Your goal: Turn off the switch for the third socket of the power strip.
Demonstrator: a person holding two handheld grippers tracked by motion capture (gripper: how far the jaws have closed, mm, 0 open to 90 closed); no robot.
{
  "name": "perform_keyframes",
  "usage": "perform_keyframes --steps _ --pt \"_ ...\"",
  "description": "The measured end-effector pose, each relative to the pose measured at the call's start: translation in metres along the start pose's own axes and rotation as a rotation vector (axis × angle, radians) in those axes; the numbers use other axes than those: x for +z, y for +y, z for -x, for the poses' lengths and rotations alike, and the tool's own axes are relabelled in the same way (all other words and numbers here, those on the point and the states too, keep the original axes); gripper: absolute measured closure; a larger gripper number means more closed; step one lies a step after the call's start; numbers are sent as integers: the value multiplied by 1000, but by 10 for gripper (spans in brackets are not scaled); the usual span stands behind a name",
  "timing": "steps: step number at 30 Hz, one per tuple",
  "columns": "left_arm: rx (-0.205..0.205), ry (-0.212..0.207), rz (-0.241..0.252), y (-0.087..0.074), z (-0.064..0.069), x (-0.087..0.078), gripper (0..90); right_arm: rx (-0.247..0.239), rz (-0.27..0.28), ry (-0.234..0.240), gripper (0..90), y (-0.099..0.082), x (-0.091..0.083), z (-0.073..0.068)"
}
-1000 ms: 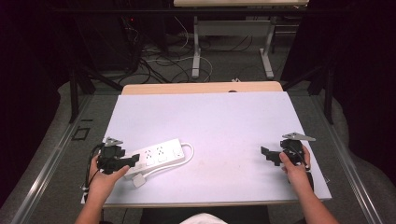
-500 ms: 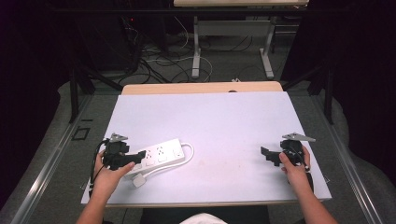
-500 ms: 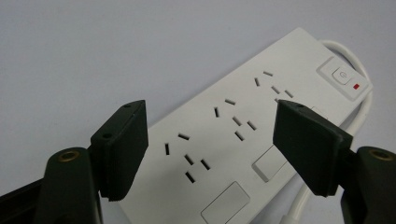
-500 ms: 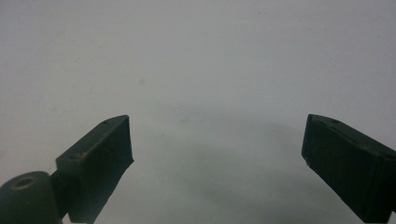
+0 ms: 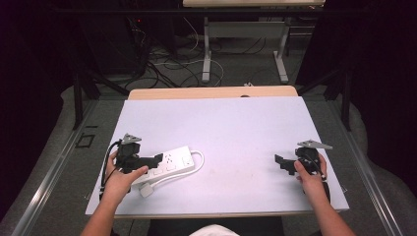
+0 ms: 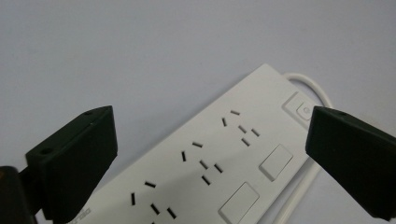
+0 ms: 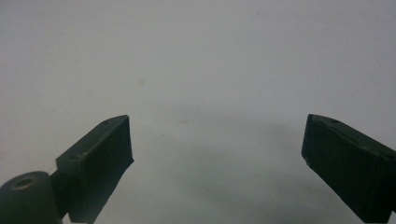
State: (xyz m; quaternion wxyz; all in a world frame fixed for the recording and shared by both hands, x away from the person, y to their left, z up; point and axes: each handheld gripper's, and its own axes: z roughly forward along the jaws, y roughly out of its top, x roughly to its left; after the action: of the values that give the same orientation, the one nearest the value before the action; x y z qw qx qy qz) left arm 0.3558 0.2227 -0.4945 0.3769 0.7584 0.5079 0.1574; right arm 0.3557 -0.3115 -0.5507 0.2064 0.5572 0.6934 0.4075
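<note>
Now my left fingers [image 6: 208, 161] have just been opening and stand wide apart, released, above the white power strip [image 5: 167, 164] without touching it. Well right of the strip, my right fingers [image 5: 281, 164] spread wide, empty, over the bare surface [image 5: 231, 123].

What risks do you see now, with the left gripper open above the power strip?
The left gripper, whose jaws have just been opening, hangs over the power strip with nothing between the pads; lowering it carelessly might press a switch. The white cable loops beside the strip, so a jaw may snag it. The plug lies near the table front edge and could slide off.
</note>
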Motion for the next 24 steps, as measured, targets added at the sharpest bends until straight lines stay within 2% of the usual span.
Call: perform_keyframes --steps 4,8,12,16,20,24 --pt "-8 -4 25 6 4 3 2 1 0 0 81 0 0 0" --pt "10 -21 44 11 7 4 2 -3 -2 3 81 0 1 0" --pt "3 -33 76 14 9 5 2 -8 -2 3 81 0 1 0" --pt "38 -55 87 16 11 5 2 -11 -3 3 81 0 1 0" --pt "33 -87 104 16 15 8 2 -10 -6 3 82 0 1 -1" --pt "62 -103 119 15 17 10 2 -11 -5 6 81 -1 2 -2"
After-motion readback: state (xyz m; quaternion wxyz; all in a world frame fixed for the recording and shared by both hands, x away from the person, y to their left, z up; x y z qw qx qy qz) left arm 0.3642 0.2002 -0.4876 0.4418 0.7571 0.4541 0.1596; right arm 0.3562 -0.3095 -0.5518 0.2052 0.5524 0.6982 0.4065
